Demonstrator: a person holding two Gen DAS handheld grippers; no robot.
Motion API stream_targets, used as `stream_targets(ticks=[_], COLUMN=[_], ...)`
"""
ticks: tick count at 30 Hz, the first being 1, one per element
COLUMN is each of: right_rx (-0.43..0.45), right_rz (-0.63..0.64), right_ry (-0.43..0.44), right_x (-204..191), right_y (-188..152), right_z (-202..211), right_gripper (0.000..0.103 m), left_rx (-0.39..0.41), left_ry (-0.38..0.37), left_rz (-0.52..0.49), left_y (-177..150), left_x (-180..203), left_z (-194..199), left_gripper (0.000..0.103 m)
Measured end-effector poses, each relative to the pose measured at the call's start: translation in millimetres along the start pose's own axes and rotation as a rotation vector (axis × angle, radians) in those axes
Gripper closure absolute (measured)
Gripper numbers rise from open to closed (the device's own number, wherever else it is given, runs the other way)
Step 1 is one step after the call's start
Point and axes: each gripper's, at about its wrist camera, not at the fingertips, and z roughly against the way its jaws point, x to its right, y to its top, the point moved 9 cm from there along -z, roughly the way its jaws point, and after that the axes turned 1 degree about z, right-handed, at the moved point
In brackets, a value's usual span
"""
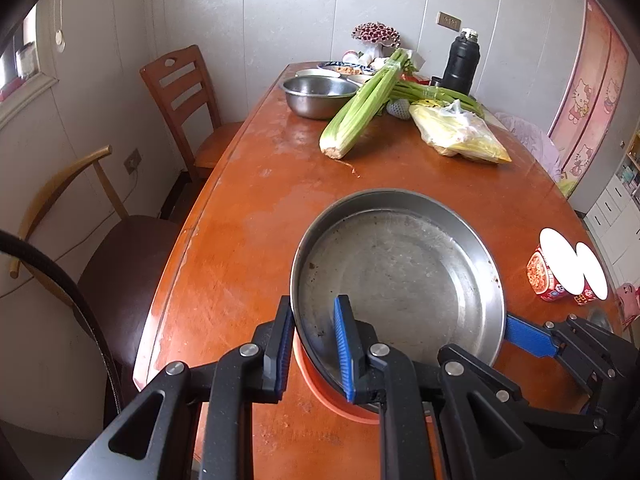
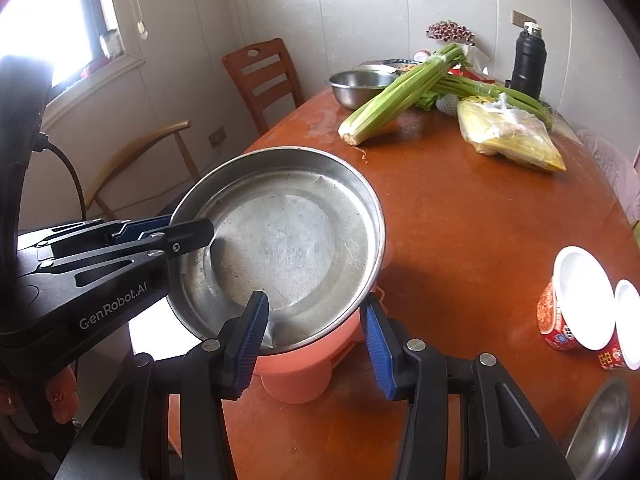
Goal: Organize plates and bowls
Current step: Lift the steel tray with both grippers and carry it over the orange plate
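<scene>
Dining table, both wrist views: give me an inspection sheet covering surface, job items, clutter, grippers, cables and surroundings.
Surface: orange-brown wooden table, scuffed, glossy.
Job's things: round shallow steel pan over an orange plastic bowl, near the table edge.
Clutter: celery bunches, deep steel bowl, black flask, yellow plastic bag, two red noodle cups.
Grippers: left gripper shut on the pan's rim; right gripper straddles pan rim and bowl, grip unclear.
Cables: black cable off the table.
Surroundings: two chairs, white panelled wall.

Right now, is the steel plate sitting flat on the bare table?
No. The steel plate sits tilted on an orange bowl, with the left claw clamped on its rim.
</scene>
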Motion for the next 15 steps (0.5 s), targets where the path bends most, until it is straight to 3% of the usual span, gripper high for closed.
stream_targets(ticks=[15], right_rx=[-0.088], right_rz=[0.046], right_ry=[-0.012], right_x=[0.8], right_y=[-15.5], right_z=[-41.4], right_gripper=[0.053], left_rx=[-0.063], left_ry=[0.010], left_rz=[0.018], left_y=[-19.6], left_x=[-9.0], left_z=[-30.2], left_gripper=[0.084])
